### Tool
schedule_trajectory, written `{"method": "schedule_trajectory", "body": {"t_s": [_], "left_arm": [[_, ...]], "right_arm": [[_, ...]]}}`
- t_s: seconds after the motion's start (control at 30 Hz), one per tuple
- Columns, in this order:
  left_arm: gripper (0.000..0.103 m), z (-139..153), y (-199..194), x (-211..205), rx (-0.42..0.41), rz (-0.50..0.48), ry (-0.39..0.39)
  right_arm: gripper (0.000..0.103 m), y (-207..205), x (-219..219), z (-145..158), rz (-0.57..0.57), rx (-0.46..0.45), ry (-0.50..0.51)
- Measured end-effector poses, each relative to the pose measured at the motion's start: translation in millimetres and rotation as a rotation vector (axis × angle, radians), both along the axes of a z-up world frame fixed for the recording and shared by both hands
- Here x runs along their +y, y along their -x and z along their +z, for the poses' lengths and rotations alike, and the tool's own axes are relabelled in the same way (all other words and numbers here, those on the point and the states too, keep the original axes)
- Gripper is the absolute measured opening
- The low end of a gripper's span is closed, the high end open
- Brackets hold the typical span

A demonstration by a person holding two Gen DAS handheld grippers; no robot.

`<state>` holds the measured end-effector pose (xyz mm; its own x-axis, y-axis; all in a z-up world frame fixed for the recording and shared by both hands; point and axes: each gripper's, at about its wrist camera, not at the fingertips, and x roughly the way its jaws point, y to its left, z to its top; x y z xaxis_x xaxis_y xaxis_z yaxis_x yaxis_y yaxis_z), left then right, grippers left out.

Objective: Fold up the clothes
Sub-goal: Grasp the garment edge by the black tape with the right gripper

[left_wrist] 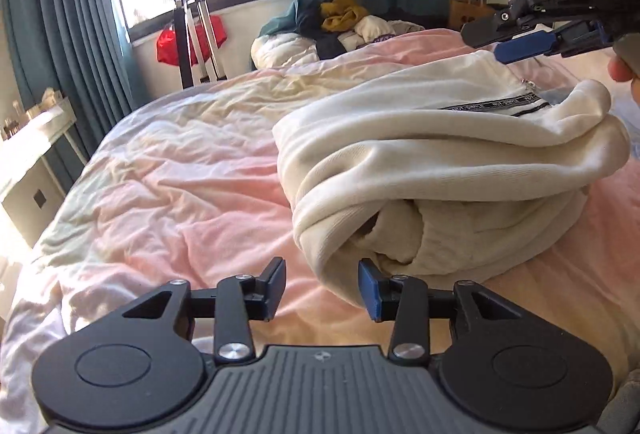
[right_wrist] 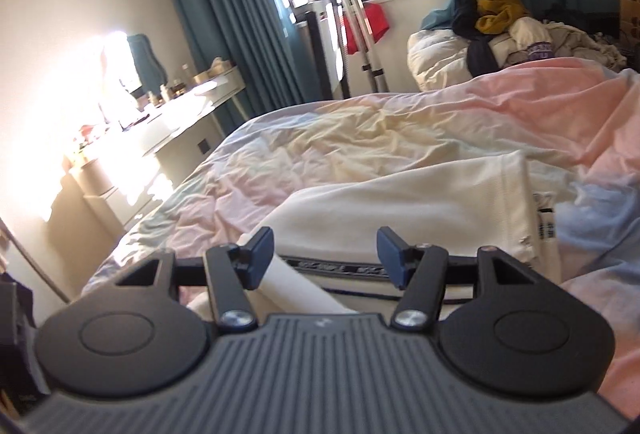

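The sweater (left_wrist: 440,154) at centre right is thick, matt, cream knit cloth with ribbed edges. Under it the duvet (left_wrist: 180,174) is thin, creased, matt cotton, probably. The left gripper (left_wrist: 322,284) at the bottom is matt black plastic with shiny metal screws and a ribbed grey base. The curtains (left_wrist: 52,14) at upper left are heavy matt cloth.

Low in the frame the right gripper (right_wrist: 323,256) hangs with jaws apart and empty over a cream garment (right_wrist: 420,210) on the rumpled pastel bed (right_wrist: 360,130).
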<state>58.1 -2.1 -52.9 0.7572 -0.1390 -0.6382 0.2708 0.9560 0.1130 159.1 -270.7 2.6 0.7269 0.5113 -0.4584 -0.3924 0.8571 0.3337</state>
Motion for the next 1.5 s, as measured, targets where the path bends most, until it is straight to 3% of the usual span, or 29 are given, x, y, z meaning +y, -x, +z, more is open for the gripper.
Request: {"method": "schedule_trajectory", "body": {"t_s": [0.07, 0.17, 0.37, 0.53, 0.57, 0.63, 0.7, 0.83, 0.9, 1.0, 1.13, 1.27, 1.5], "left_arm": [[0.032, -3, -4, -1, -0.008, -0.006, 0.013], [0.021, -5, -8, -3, -0.046, -0.013, 0.006], [0.013, -13, -14, -26, -0.117, -0.147, -0.032], [0.012, -15, -23, -19, -0.1, -0.155, 0.044], [0.012, -15, -26, -16, -0.094, -0.154, 0.062], [0.013, -14, -29, -10, -0.082, -0.157, 0.088], [0.014, -12, -31, -5, -0.068, -0.156, 0.117], [0.032, -1, -23, 12, -0.061, -0.132, 0.204], [0.044, 11, -13, 20, -0.098, -0.118, 0.225], [0.047, 22, -7, 30, -0.164, -0.071, 0.234], [0.048, 14, -20, 29, -0.14, -0.035, 0.119], [0.033, 8, -26, 22, -0.15, -0.086, 0.031], [0.026, -6, -27, 10, -0.181, -0.161, -0.09]], "right_arm": [[0.06, -3, 22, -6, 0.06, 0.013, 0.046], [0.06, -5, 48, -14, 0.113, 0.025, 0.104], [0.06, -24, 84, -18, 0.169, 0.03, 0.165], [0.06, -50, 114, -24, 0.231, 0.071, 0.266], [0.058, -53, 119, -26, 0.239, 0.075, 0.285], [0.045, -52, 119, -27, 0.253, 0.069, 0.279], [0.016, -48, 118, -26, 0.262, 0.064, 0.273], [0.011, -41, 110, -22, 0.247, 0.059, 0.239], [0.01, -41, 105, -19, 0.243, 0.067, 0.195], [0.01, -36, 95, -15, 0.251, 0.066, 0.141], [0.009, -38, 81, -16, 0.257, 0.095, 0.064], [0.01, -42, 76, -21, 0.267, 0.125, 0.006], [0.01, -52, 65, -32, 0.252, 0.205, -0.11]]}}
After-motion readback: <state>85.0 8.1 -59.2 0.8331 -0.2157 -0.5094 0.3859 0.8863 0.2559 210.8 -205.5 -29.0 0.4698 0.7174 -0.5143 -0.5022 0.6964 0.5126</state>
